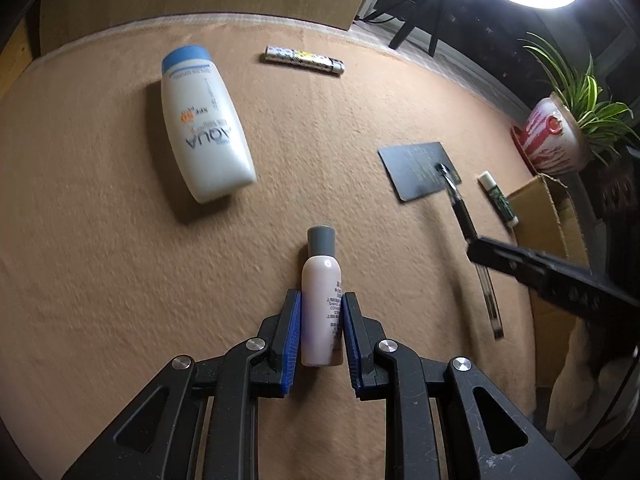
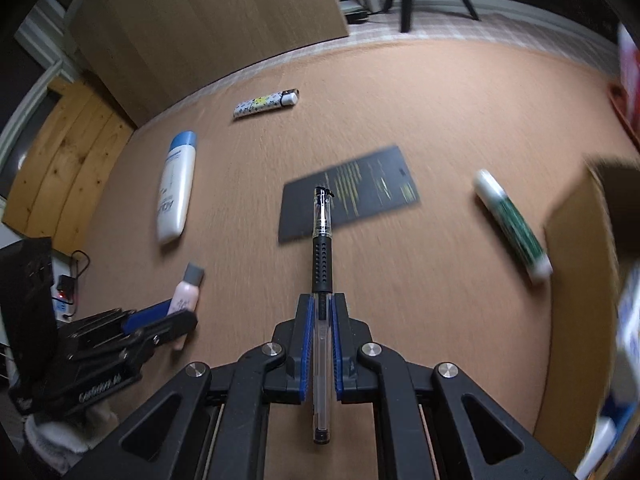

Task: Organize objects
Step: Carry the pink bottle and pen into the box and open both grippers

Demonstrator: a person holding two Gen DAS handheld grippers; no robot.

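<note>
The word "AQUA" is printed in blue on the large white bottle (image 1: 206, 128), seen upside down, with a small orange mark above it that cannot be read with certainty. This bottle has a blue cap and is laid flat on the tan-covered table (image 1: 100, 240), toward the far left. Beyond it, a white lighter (image 1: 304, 60) with coloured dots is laid near the far edge.

At centre, a small pale pink bottle (image 1: 322, 312) with a grey cap is clamped between the blue fingers (image 1: 292, 344) of the left gripper (image 1: 321, 340). Several lines of fine print are carried on its side; the characters are too small to be read. The fingers are set narrowly apart, pressed on both sides of the bottle body, with the cap pointed away from the camera.

To the right, a black card (image 2: 348, 196) with rows of yellowish print, blurred beyond reading, is laid flat on the table. A clear-barrelled pen (image 2: 322, 280) with a black perforated grip sleeve and a black clip cap is held by the right gripper (image 2: 321, 344), whose fingers are closed almost fully on the barrel. The pen tip end is seen above the card in the right wrist view.

Farther right, a white tube (image 2: 512, 222) with a green label is laid on the table beside a cardboard box (image 2: 580, 300). A potted plant (image 1: 560, 136) in a red-and-white pot is placed at the far right.
</note>
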